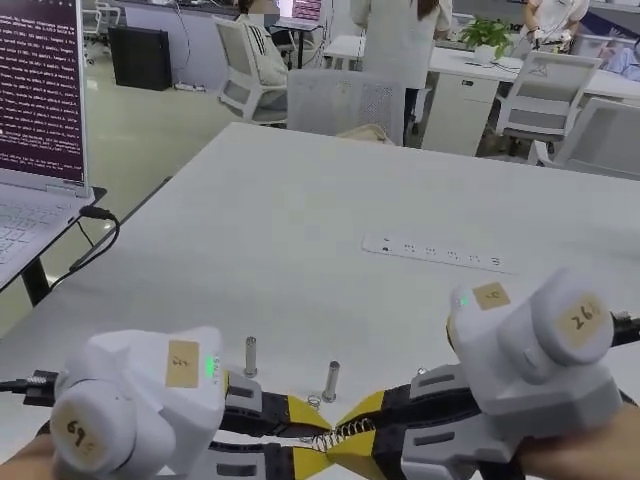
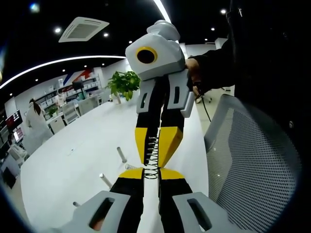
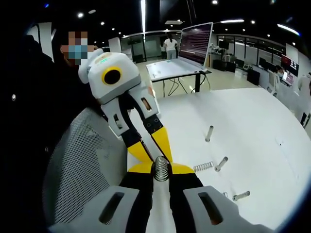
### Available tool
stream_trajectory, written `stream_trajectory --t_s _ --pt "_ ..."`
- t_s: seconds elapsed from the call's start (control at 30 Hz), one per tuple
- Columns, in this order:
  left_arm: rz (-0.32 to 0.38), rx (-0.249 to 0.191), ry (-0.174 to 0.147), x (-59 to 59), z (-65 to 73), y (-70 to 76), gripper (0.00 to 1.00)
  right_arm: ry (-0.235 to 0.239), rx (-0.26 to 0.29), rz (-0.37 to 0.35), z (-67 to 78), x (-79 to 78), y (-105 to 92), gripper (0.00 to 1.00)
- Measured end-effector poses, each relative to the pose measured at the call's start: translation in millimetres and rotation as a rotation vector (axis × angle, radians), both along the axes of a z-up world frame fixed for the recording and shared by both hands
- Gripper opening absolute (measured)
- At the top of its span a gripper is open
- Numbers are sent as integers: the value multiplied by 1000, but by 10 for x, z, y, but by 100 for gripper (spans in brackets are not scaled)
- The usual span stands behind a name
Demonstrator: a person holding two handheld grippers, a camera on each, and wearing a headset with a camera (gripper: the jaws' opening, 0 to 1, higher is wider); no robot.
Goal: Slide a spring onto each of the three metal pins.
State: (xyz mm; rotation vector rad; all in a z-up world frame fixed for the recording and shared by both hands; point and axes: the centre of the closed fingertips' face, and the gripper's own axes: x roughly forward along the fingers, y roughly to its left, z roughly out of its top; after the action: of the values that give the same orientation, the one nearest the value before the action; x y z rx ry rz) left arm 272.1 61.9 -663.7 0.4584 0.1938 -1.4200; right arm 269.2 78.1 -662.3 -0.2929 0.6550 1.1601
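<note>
A steel spring (image 1: 340, 432) hangs stretched between my two grippers, low over the white table (image 1: 300, 230). My left gripper (image 1: 310, 432) is shut on one end and my right gripper (image 1: 368, 425) is shut on the other. In the left gripper view the spring (image 2: 151, 158) runs from my left gripper (image 2: 151, 174) up to the right gripper (image 2: 155, 144). In the right gripper view the spring (image 3: 161, 168) shows end-on in my right gripper (image 3: 161, 170). Three metal pins (image 3: 209, 133), (image 3: 221, 163), (image 3: 241, 195) stand bare on the table. A second spring (image 3: 204, 166) lies beside the middle pin.
An open laptop (image 1: 40, 100) with a cable sits on a side table at the left. A white power strip (image 1: 430, 252) lies further back on the table. A mesh chair (image 3: 77, 160) is close behind the grippers. People and office chairs stand in the background.
</note>
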Motion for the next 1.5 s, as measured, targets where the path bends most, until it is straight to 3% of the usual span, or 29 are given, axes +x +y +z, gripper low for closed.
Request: stream_trajectory --t_s 1.0,1.5 --pt "19 -10 30 3 -37 11 6 -4 -103 37 -29 -13 -20 8" --pt "-2 3 -7 -7 -41 16 3 -1 -107 42 -5 -16 -5 8"
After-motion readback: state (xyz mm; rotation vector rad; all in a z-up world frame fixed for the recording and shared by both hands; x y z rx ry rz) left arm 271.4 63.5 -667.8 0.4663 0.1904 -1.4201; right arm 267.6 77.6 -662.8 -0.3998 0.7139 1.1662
